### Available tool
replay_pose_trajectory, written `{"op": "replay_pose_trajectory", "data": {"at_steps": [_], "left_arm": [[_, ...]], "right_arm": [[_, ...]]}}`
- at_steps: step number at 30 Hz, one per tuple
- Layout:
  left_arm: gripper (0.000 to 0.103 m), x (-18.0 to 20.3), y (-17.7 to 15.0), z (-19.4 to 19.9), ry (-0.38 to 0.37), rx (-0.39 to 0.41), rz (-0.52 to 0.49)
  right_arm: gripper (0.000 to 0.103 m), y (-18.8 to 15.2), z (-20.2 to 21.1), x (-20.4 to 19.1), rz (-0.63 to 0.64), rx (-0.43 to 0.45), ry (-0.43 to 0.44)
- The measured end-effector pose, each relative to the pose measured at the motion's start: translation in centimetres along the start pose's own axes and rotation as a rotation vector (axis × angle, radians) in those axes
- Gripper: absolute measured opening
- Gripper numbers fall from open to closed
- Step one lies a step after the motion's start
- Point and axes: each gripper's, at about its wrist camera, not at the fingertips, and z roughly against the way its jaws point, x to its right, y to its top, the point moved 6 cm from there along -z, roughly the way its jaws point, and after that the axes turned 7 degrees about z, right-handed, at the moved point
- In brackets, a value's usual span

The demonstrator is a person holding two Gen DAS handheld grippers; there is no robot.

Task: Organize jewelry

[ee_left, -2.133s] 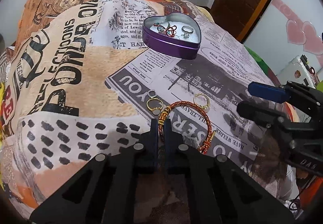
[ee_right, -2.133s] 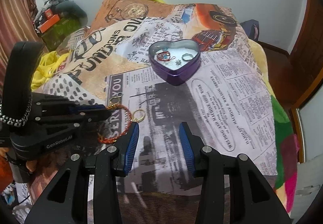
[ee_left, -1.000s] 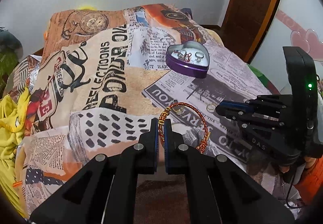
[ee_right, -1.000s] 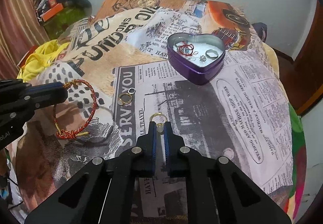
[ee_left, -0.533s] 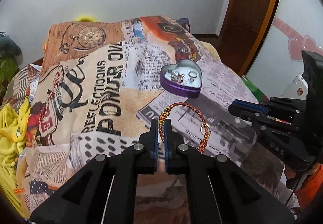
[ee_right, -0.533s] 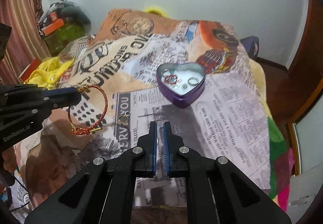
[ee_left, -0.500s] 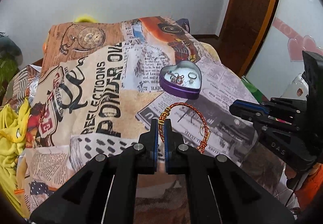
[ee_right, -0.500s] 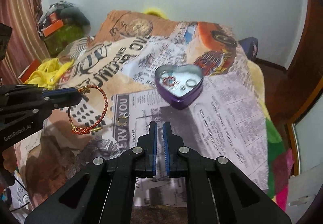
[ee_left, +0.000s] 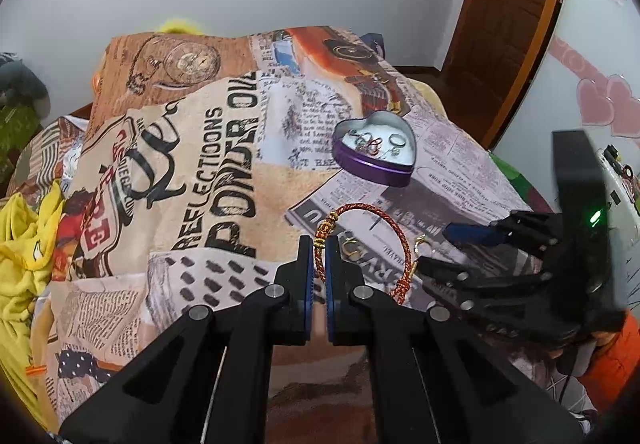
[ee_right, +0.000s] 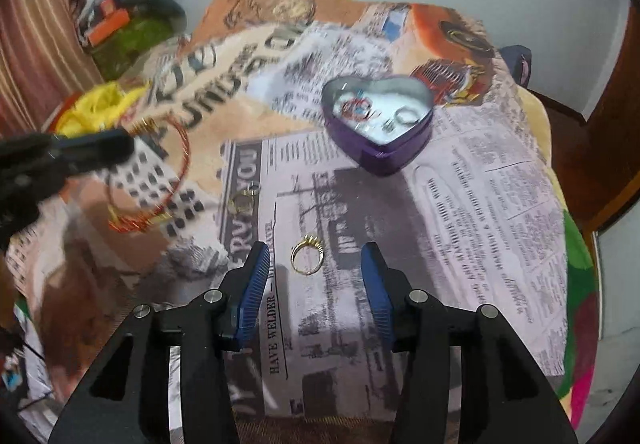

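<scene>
Left gripper (ee_left: 317, 253): jaws pressed together on the red-and-gold twisted cord bracelet (ee_left: 370, 242), gripped beside its gold beads; the loop hangs forward of the jaws, lifted above the bed.
Right gripper (ee_right: 311, 269): jaws have just been opening and now stand partly apart, holding nothing; the pads touch nothing.
Gold ring with a small ridged top (ee_right: 307, 255): lies flat on the newspaper-print bedspread (ee_right: 472, 204), just ahead of the right jaws and between their lines, free of both pads.
Pair of small rings, one gold and one silvery (ee_right: 243, 200): on the bedspread further out and to the left of the gold ring, touching each other.
Purple heart-shaped tin with a pale inside (ee_right: 380, 124): open on the bedspread, well beyond the rings; it holds a small red wire piece, a silver ring and a few more small pieces too blurred to tell.
Bracelet from the right wrist view: blurred, at the left, hanging from the dark left jaws.
Room: a white wall, a brown wooden door (ee_left: 516, 24) to the right.
</scene>
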Motion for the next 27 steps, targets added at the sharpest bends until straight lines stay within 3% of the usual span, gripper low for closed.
{"op": "replay_pose_trajectory", "data": {"at_steps": [4,6,11,13,20,23,25,27], "left_arm": [[0.003,-0.6,0.0,0.0,0.005,0.004,0.010],[0.003,-0.6,0.1,0.1,0.006,0.007,0.011],[0.003,-0.4,0.4,0.5,0.008,0.022,0.005],[0.003,-0.3,0.5,0.5,0.007,0.024,0.004],[0.003,0.3,1.0,0.8,0.002,0.035,-0.003],[0.003,0.4,0.9,0.7,0.004,0.033,-0.005],[0.003,0.3,0.7,0.4,0.006,0.024,-0.001],[0.003,0.2,0.5,0.4,0.005,0.020,0.002]], "right_arm": [[0.031,-0.6,-1.2,-0.6,0.061,-0.019,-0.041],[0.017,-0.4,-1.2,-0.8,0.076,-0.020,-0.055],[0.017,-0.2,-1.0,-0.8,0.081,-0.021,-0.061],[0.004,-0.2,-0.7,-0.6,0.067,-0.014,-0.050],[0.004,0.0,1.1,0.7,0.013,0.026,-0.047],[0.005,-0.1,1.6,0.5,0.006,0.018,0.011],[0.010,-0.1,1.4,0.2,0.006,0.003,0.048],[0.028,-0.1,0.8,-0.2,0.020,-0.007,0.037]]}}
